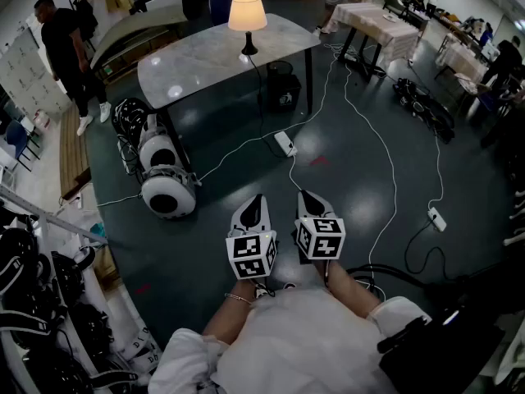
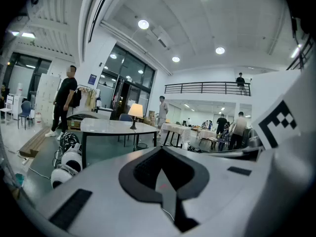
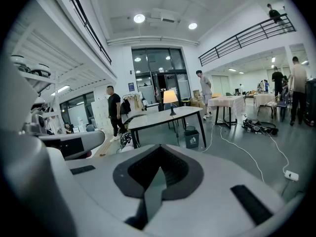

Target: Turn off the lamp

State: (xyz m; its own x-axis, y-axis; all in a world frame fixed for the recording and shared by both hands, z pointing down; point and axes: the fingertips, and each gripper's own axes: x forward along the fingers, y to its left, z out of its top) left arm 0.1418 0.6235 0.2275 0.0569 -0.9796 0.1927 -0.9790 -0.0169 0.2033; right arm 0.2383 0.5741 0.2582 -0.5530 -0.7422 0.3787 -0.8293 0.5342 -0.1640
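Observation:
The lamp [image 1: 247,19] stands lit on the far edge of a grey table [image 1: 197,60], well ahead of me across the floor. Its cream shade glows and its black cord runs down to a power strip [image 1: 285,143] on the floor. My left gripper [image 1: 255,201] and right gripper [image 1: 306,196] are held side by side in front of my body, both shut and empty, far short of the table. The left gripper view shows the lamp [image 2: 135,111] small beyond the closed left gripper [image 2: 161,156]. In the right gripper view the lamp [image 3: 170,97] sits past the closed right gripper [image 3: 159,166].
A white rounded machine [image 1: 162,179] lies on the floor left of my path. A black bin [image 1: 283,87] stands under the table. Cables and a second power strip [image 1: 437,218] cross the floor at right. A person [image 1: 66,48] stands at far left. Draped tables [image 1: 373,19] stand at back right.

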